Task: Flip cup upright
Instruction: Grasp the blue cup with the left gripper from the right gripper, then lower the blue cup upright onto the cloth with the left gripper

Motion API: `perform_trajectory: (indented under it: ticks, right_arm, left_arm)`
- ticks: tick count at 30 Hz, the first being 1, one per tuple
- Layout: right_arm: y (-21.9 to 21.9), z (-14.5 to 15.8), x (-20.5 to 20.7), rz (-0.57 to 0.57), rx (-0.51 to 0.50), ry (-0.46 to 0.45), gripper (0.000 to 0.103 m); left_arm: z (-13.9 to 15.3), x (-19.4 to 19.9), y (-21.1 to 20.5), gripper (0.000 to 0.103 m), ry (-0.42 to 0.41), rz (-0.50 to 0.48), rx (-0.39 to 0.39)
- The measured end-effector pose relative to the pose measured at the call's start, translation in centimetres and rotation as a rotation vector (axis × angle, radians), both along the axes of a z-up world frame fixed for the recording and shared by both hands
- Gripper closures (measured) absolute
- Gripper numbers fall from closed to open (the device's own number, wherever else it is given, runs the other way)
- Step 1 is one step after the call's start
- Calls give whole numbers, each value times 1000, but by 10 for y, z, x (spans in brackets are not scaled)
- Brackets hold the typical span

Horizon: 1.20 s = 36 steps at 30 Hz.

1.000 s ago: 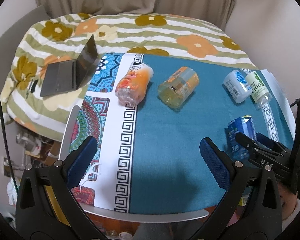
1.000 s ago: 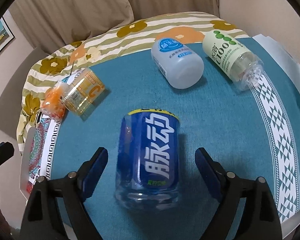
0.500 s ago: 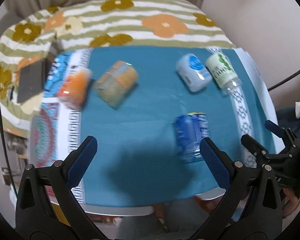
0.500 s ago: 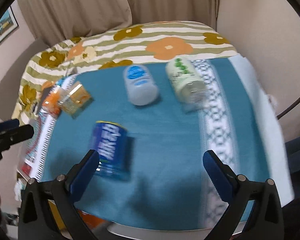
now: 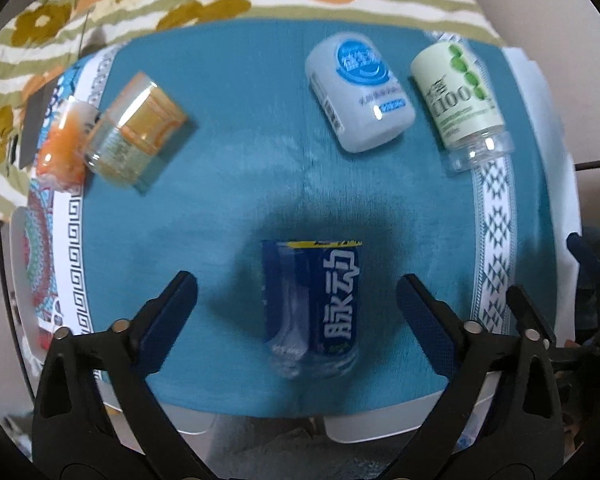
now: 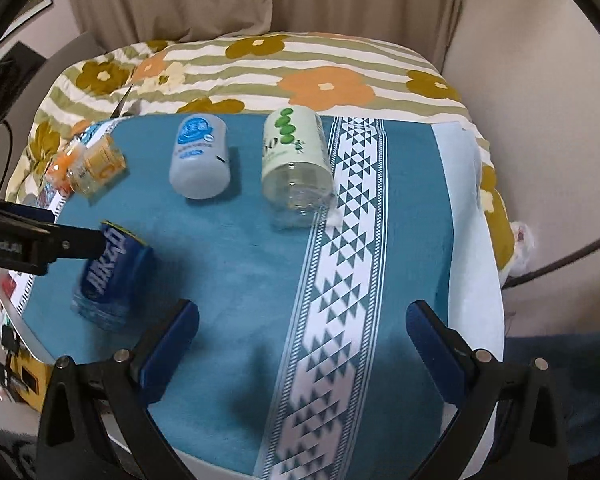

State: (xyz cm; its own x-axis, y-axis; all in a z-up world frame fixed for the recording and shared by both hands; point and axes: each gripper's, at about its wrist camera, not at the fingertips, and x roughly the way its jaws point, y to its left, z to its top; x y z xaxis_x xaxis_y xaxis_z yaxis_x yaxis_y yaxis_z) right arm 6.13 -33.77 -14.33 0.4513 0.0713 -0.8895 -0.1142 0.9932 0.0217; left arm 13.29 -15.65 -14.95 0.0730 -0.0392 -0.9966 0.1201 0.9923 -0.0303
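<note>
A blue cup (image 5: 314,304) with white characters lies on its side on the teal cloth, near the table's front edge. My left gripper (image 5: 296,300) is open, its fingers apart on either side of the cup without touching it. In the right wrist view the blue cup (image 6: 110,276) lies at the left, with a left finger (image 6: 60,246) above it. My right gripper (image 6: 302,332) is open and empty over the cloth's white patterned stripe, to the right of the cup.
Other cups lie on their sides: a white-blue one (image 5: 358,94), a green-labelled one (image 5: 462,102), an amber one (image 5: 134,136) and an orange one (image 5: 60,152). A flowered bedspread (image 6: 300,68) lies beyond the table. The table's front edge (image 5: 260,420) is close.
My left gripper has swung right and come down around the blue cup. My right gripper has pulled away from that cup to the right, over the patterned stripe.
</note>
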Motion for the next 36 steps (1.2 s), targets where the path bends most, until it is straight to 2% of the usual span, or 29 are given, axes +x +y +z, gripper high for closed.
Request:
perform_trajectory:
  ticks: [6,10,12,14,15,16,25,28,31,36]
  right_arm:
    - [-15,-12,13,37,7,8,0]
    - [-21,-18,18,43,31,15,0]
    - [-23,-20,20,43,41,16,0]
    - [-25,-22,21,41,49,18,0]
    - [-26,-22,22,39,53,20,0]
    - [-26,-23,22,36,57,23,0]
    - [-31,-21,23,24,61,18,0]
    - [-32,-14,22,11,59,5,0]
    - [-31,-4,20,0,57,-14,0]
    - [-25,9,12,-4,43,-55,0]
  left_arm:
    - [-17,9,-15,6,53,8,66]
    - [-25,12,-17,10,90,20,78]
    - [-28,13,-18,20,105,25,78]
    - [-30,14,-18,24,116,28,75]
    - [-31,14,-18,36,123,29,67]
    - [-32,14,-18,38,130,29,60]
    - [-24,8,-15,39,130,21,11]
    - [-11,7,-13,40,86,-1,-2]
    - [11,2,-11,40,5,-21,-30]
    - [39,-10,-4,39,-273,-79,-126]
